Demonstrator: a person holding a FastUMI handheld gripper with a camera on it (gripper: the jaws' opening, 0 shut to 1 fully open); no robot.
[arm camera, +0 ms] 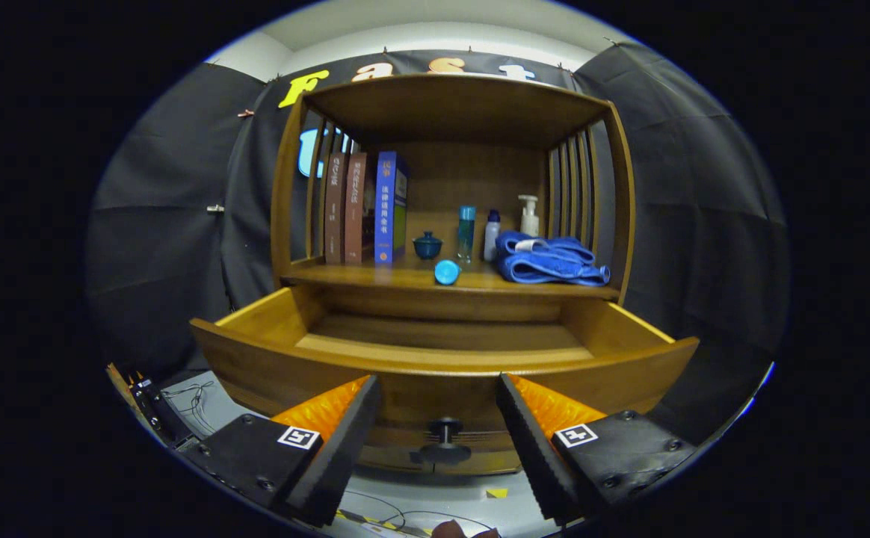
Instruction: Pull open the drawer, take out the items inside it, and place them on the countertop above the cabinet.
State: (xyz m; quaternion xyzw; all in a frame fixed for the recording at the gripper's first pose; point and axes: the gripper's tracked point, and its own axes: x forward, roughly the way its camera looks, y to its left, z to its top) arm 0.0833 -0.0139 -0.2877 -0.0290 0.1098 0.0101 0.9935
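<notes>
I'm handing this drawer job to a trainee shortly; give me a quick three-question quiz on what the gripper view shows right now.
1. True or false: the drawer is pulled open.
2. Where is the drawer knob relative to the gripper?
A. between the open fingers, untouched
B. clamped by both fingers
C. far beyond them, on the countertop
3. Fill in: the folded blue ____ lies on the countertop at the right, near the pump bottle.

Key: 1 true; the part of the drawer in view looks bare. 2 A. 3 towel.
</notes>
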